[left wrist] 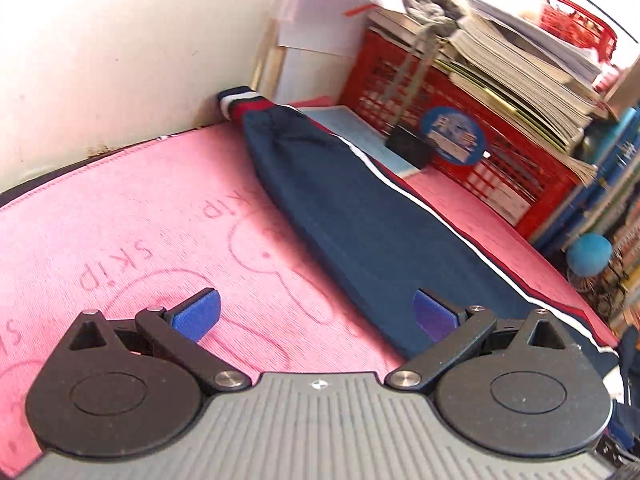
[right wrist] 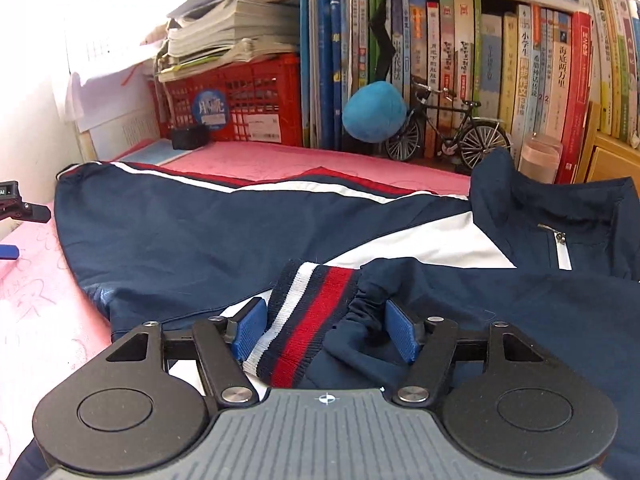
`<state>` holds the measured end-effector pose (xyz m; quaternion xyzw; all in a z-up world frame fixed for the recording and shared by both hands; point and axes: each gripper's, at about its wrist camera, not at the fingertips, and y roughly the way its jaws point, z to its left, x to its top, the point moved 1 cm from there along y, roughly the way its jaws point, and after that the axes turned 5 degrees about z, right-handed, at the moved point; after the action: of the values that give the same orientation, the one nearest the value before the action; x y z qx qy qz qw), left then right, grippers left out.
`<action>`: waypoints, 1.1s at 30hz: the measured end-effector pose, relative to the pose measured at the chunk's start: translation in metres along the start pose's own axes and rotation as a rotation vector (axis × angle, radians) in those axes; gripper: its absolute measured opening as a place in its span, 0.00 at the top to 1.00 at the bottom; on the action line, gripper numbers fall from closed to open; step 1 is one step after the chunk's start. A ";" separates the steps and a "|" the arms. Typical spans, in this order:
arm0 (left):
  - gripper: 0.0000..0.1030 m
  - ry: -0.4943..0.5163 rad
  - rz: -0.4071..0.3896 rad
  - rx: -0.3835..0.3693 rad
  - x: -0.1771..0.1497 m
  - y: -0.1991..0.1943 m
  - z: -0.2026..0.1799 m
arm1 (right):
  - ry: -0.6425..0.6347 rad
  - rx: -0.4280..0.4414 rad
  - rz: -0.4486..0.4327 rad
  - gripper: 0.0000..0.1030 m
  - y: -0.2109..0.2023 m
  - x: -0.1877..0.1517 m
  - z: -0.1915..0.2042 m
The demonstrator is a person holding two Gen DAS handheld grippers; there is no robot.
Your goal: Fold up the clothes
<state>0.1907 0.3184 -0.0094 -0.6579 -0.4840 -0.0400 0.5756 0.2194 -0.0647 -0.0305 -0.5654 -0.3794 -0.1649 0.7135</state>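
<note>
A navy jacket [right wrist: 180, 232] with white and red stripes lies spread on the pink cloth [right wrist: 44, 320], its collar [right wrist: 560, 204] at the right. One sleeve is folded across the body, and its striped cuff [right wrist: 312, 320] lies between the jaws of my right gripper [right wrist: 326, 328]. The blue pads stand wide on either side of the cuff without squeezing it. In the left wrist view the other sleeve [left wrist: 352, 220] stretches flat toward the wall, ending in its cuff [left wrist: 240, 102]. My left gripper [left wrist: 316, 308] hovers open over that sleeve's near edge, holding nothing.
A red crate [left wrist: 460, 120] topped with stacked papers [left wrist: 520, 72] stands at the back of the table. Beside it are a row of books [right wrist: 480, 60], a blue ball [right wrist: 374, 110], a model bicycle [right wrist: 448, 132] and a pink cup [right wrist: 540, 156]. A white wall [left wrist: 100, 40] borders the left.
</note>
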 end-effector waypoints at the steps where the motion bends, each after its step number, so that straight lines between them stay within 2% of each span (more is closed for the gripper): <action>1: 0.00 -0.009 -0.015 0.013 0.006 0.005 0.003 | -0.017 -0.004 0.012 0.19 0.001 0.000 0.003; 2: 0.00 -0.015 -0.033 0.025 0.012 0.011 0.006 | -0.042 -0.008 0.027 0.10 0.003 0.001 0.007; 3: 0.00 -0.024 -0.052 0.037 0.019 0.017 0.008 | -0.061 -0.022 0.032 0.06 0.004 0.001 0.011; 6: 0.00 -0.057 -0.110 0.053 0.036 0.035 0.010 | -0.067 -0.040 0.037 0.03 0.005 0.002 0.013; 10: 0.01 -0.040 -0.180 0.160 0.055 0.061 0.002 | -0.047 -0.030 0.047 0.00 0.006 0.003 0.010; 11: 0.07 -0.039 -0.186 0.183 0.059 0.064 -0.002 | -0.047 -0.030 0.047 0.00 0.006 0.003 0.010; 12: 0.36 -0.045 -0.192 0.186 0.061 0.065 -0.004 | -0.046 -0.030 0.047 0.00 0.006 0.003 0.009; 13: 0.56 -0.052 -0.196 0.182 0.062 0.066 -0.006 | -0.046 -0.030 0.047 0.00 0.006 0.003 0.009; 14: 0.92 -0.059 -0.201 0.179 0.063 0.066 -0.008 | -0.045 -0.030 0.048 0.00 0.007 0.003 0.009; 15: 0.97 -0.060 -0.224 0.169 0.062 0.062 -0.011 | -0.045 -0.030 0.048 0.00 0.007 0.003 0.009; 16: 0.97 -0.059 -0.254 0.157 0.061 0.056 -0.014 | -0.044 -0.030 0.048 0.00 0.007 0.003 0.009; 17: 0.97 -0.025 -0.318 0.149 0.059 0.046 -0.021 | -0.044 -0.030 0.048 0.00 0.007 0.003 0.009; 20: 0.97 0.181 -0.467 0.081 0.045 0.006 -0.057 | -0.042 -0.030 0.049 0.00 0.007 0.004 0.009; 24: 0.96 0.415 -0.530 -0.173 0.014 -0.046 -0.094 | -0.036 -0.028 0.048 0.00 0.007 0.004 0.008; 26: 0.96 0.540 -0.508 -0.268 -0.008 -0.063 -0.113 | -0.015 -0.020 0.040 0.00 0.006 0.004 0.005; 28: 0.92 0.670 -0.451 -0.314 -0.037 -0.069 -0.132 | 0.062 0.004 0.012 0.00 0.000 0.001 -0.007; 30: 0.82 0.796 -0.382 -0.336 -0.069 -0.067 -0.147 | 0.168 0.031 -0.025 0.00 -0.008 -0.002 -0.023; 33: 0.76 0.864 -0.235 -0.345 -0.101 -0.045 -0.153 | 0.316 0.064 -0.065 0.00 -0.022 -0.009 -0.045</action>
<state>0.1838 0.1307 0.0129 -0.6076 -0.2580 -0.4544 0.5981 0.2144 -0.1155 -0.0254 -0.4970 -0.2854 -0.2626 0.7763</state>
